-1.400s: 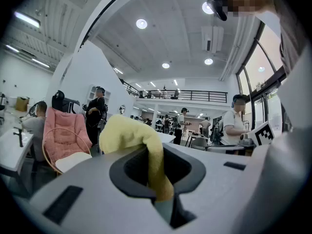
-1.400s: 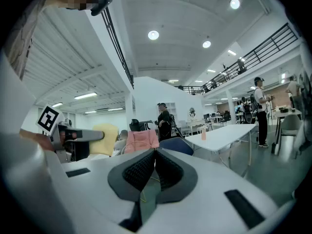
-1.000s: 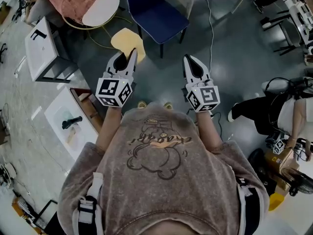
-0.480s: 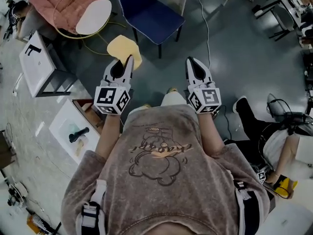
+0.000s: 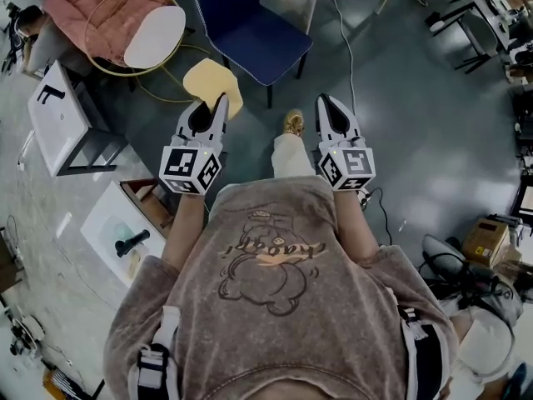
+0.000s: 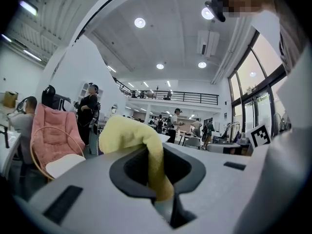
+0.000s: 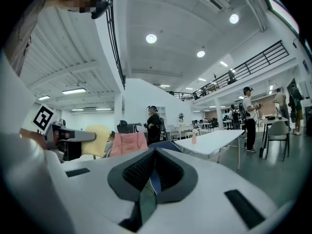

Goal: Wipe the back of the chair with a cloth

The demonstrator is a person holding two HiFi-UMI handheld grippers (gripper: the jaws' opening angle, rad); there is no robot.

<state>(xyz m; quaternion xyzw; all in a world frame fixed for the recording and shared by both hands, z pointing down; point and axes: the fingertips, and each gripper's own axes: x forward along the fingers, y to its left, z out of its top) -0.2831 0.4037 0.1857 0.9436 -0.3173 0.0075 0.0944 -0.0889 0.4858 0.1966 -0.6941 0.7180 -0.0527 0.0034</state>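
A leg [image 5: 289, 152] has stepped forward between the grippers, with the left gripper [image 5: 221, 100] clamped on the yellow cloth [image 5: 208, 80] and the right gripper [image 5: 323, 101] closed on nothing, both short of the blue chair [image 5: 254, 33] ahead.

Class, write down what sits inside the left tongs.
A yellow cloth is pinched in the left tongs, flopping out past their tips. Its clamped end is hidden by the jaws.
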